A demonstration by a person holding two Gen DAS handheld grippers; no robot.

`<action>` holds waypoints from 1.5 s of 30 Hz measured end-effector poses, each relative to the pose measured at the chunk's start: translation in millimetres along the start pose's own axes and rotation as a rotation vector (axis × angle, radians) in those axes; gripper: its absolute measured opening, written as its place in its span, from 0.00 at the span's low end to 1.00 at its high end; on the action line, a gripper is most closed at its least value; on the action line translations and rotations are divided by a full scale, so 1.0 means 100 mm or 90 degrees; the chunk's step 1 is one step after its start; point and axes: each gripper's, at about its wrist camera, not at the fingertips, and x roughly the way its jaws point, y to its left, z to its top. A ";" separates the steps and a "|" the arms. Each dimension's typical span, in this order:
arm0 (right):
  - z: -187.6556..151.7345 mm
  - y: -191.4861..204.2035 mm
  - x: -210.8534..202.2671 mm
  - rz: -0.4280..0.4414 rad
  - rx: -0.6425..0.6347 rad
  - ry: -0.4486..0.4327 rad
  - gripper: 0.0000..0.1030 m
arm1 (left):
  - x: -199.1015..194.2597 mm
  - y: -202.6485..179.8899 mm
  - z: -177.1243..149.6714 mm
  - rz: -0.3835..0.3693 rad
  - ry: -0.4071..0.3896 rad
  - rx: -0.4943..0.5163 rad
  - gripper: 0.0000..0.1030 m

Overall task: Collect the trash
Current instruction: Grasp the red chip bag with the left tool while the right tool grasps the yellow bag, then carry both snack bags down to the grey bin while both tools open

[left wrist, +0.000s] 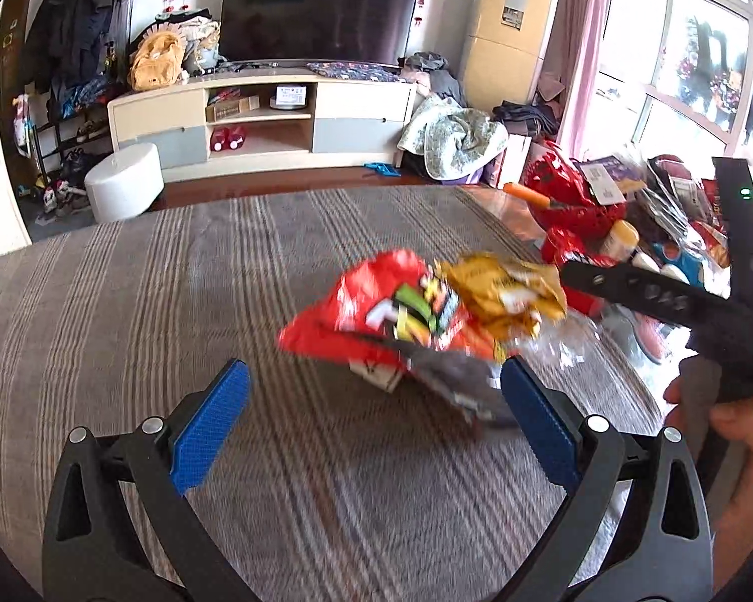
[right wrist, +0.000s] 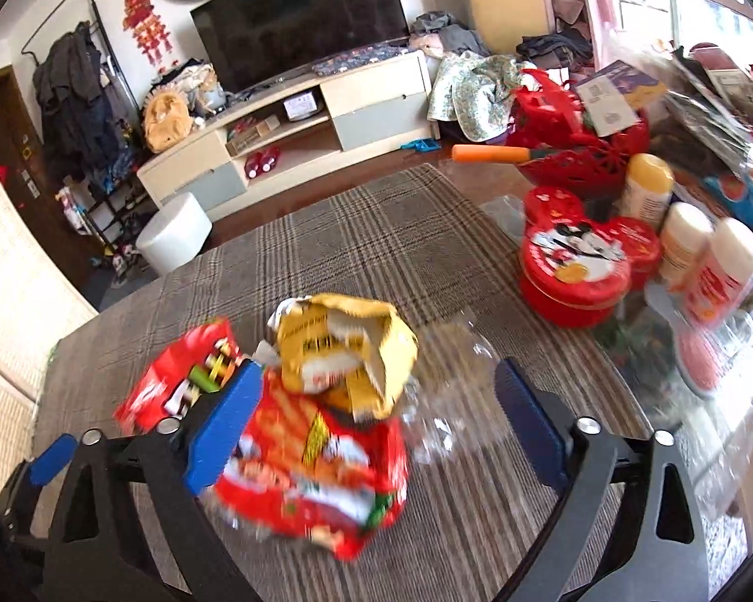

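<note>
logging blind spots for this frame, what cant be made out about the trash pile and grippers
- Wrapper print: motion blur smears the red wrapper and yellow wrapper in both wrist views.
- Clear plastic: right wrist view, see-through and blurred, outline unclear.
- Right gripper: its left pad covers part of the pile.
- Left gripper: base cut by the bottom edge.

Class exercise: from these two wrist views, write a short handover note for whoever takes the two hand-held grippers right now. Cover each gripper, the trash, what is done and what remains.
Left hand-held gripper: jaws wide open, holding nothing.
Right hand-held gripper: jaws wide open, not gripping; wrappers lie between and below its fingers.
Trash: red snack bag, yellow wrapper, second red pack and crumpled clear plastic, heaped together on the plaid tablecloth.
Done: the wrappers sit in one pile.
Left: grasp and remove all of it; no bin is visible in either view.
</note>
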 end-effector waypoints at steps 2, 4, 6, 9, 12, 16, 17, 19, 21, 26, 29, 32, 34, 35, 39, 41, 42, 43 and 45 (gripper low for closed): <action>0.07 0.01 0.13 0.002 0.003 0.011 0.88 | 0.08 -0.03 0.09 0.003 -0.005 -0.001 0.92; 0.12 0.01 0.23 0.001 0.004 0.018 0.87 | 0.19 -0.05 0.14 -0.002 0.002 -0.005 0.92; 0.13 0.01 0.32 0.009 0.007 0.029 0.86 | 0.28 -0.07 0.17 0.002 0.007 -0.002 0.92; 0.14 -0.01 0.48 0.017 0.013 0.050 0.84 | 0.46 -0.09 0.18 0.003 0.026 0.000 0.92; 0.12 -0.02 0.62 0.025 0.020 0.071 0.76 | 0.60 -0.10 0.14 -0.008 0.047 0.001 0.92; 0.07 -0.02 0.68 0.054 0.030 0.082 0.60 | 0.65 -0.12 0.08 -0.003 0.050 0.021 0.82; 0.07 -0.02 0.66 0.054 0.030 0.077 0.55 | 0.66 -0.11 0.07 -0.004 0.053 0.021 0.72; 0.06 -0.03 0.63 0.059 0.031 0.072 0.53 | 0.69 -0.07 0.04 0.001 0.061 0.020 0.57; 0.06 -0.06 0.61 0.061 0.031 0.069 0.51 | 0.68 -0.05 0.02 0.015 0.064 0.023 0.40; 0.04 -0.12 0.55 0.064 0.035 0.058 0.50 | 0.68 -0.05 0.01 0.049 0.067 0.044 0.19; 0.06 -0.13 0.48 0.058 0.026 0.049 0.49 | 0.66 -0.06 0.02 0.054 0.064 0.055 0.05; 0.11 -0.12 0.41 0.050 0.019 0.036 0.49 | 0.60 -0.07 0.04 0.056 0.054 0.064 0.01; 0.14 -0.10 0.34 0.047 0.013 0.027 0.49 | 0.55 -0.07 0.06 0.057 0.051 0.067 0.00; 0.15 -0.10 0.32 0.047 0.012 0.026 0.49 | 0.54 -0.08 0.07 0.056 0.051 0.068 0.00; 0.17 -0.08 0.15 0.040 0.008 0.014 0.49 | 0.33 -0.13 0.10 0.051 0.037 0.076 0.00; 0.17 -0.08 0.06 0.038 0.005 0.007 0.49 | 0.19 -0.14 0.12 0.048 0.027 0.074 0.00; 0.17 -0.07 0.01 0.037 0.003 0.004 0.49 | 0.11 -0.15 0.12 0.048 0.021 0.073 0.00; 0.17 -0.06 -0.06 0.038 0.002 0.002 0.49 | 0.02 -0.17 0.13 0.048 0.014 0.075 0.00; 0.16 -0.04 -0.22 0.038 -0.002 -0.007 0.49 | -0.15 -0.22 0.12 0.045 0.004 0.082 0.00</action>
